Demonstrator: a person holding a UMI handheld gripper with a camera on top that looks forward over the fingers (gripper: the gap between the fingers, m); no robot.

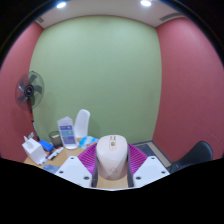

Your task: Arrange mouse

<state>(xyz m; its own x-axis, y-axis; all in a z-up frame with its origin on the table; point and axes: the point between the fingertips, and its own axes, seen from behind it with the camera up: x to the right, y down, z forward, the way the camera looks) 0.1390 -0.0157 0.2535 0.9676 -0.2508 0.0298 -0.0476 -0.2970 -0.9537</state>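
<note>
A cream-white computer mouse (112, 157) sits between my gripper's (112, 168) two fingers, its scroll wheel facing up. Both magenta pads (89, 160) press against its sides, so the gripper is shut on the mouse. It is held above a wooden tabletop (68, 157), with the mouse's nose pointing away towards the green wall.
A white jug-like container (82, 124) and a blue-labelled box (66, 133) stand on the table beyond the left finger. A white adapter (35, 150) lies nearer left. A standing fan (29, 92) is at the left wall. A dark chair back (196, 155) is at the right.
</note>
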